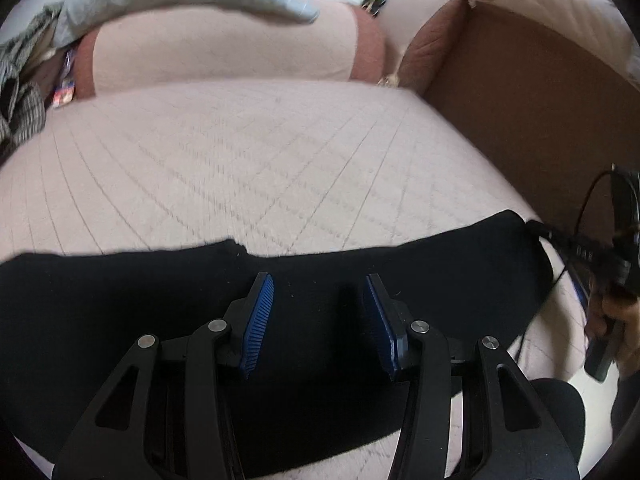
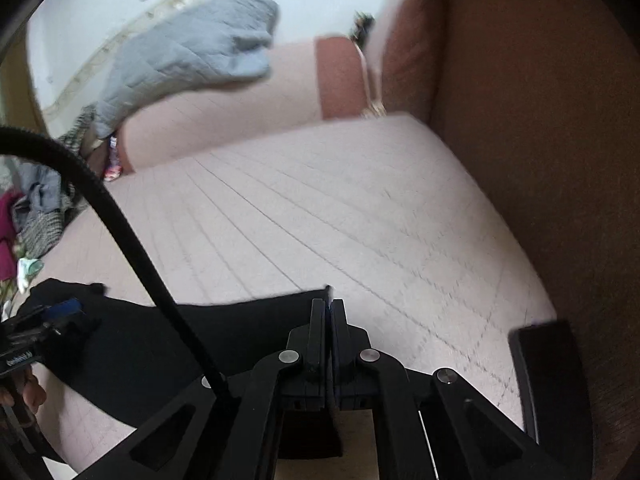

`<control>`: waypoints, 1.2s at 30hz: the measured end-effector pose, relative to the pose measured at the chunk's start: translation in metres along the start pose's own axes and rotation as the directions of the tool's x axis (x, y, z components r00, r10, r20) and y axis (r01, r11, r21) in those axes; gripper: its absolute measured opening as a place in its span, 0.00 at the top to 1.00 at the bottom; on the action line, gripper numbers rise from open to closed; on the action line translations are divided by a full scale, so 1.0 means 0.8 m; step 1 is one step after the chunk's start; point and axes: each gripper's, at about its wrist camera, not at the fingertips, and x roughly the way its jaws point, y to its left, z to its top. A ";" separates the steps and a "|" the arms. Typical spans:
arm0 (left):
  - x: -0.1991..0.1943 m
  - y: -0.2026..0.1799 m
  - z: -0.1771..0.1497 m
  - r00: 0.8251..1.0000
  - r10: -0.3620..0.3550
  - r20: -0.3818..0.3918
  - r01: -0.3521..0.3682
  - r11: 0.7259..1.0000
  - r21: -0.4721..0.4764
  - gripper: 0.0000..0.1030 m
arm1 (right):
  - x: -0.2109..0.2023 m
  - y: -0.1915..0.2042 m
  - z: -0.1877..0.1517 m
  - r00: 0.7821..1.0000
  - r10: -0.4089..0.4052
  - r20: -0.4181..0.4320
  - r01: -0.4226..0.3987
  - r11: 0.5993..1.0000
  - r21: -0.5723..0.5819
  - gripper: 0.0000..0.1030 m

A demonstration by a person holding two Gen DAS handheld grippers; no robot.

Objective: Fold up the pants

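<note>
Black pants on the pink bed

The black pants [image 1: 280,312] lie flat across the near part of the pink quilt [image 1: 248,168]. The left gripper [image 1: 320,304] hangs over them with its blue fingers wide apart. The right gripper [image 2: 328,312] is pinched tight on the pants' edge

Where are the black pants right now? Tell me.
The black pants lie across the near edge of the pink quilted cover, under the open left claw; the right claw pinches one corner.

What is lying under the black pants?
The black pants lie on the pink quilted cover of the sofa seat. The cover's stitched lines run up to the cloth; anything directly beneath it is hidden.
</note>
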 end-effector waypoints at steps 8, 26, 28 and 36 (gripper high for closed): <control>-0.007 -0.003 -0.006 1.000 0.028 -0.014 -0.028 1.000 -0.011 0.55 | -0.012 -0.014 -0.016 1.000 0.013 -0.005 -0.013 1.000 0.026 0.89; -0.064 0.003 -0.017 0.993 0.098 0.066 -0.095 0.995 -0.035 0.55 | -0.100 0.108 -0.024 0.973 0.202 0.113 -0.196 0.978 -0.064 0.60; -0.074 0.007 -0.021 0.991 0.103 0.081 -0.100 0.994 -0.031 0.55 | -0.104 0.126 -0.025 0.968 0.222 0.120 -0.213 0.974 -0.080 0.59; -0.111 0.033 -0.040 0.982 0.138 0.128 -0.133 0.990 -0.049 0.55 | -0.105 0.187 -0.038 0.950 0.296 0.094 -0.290 0.954 -0.078 0.57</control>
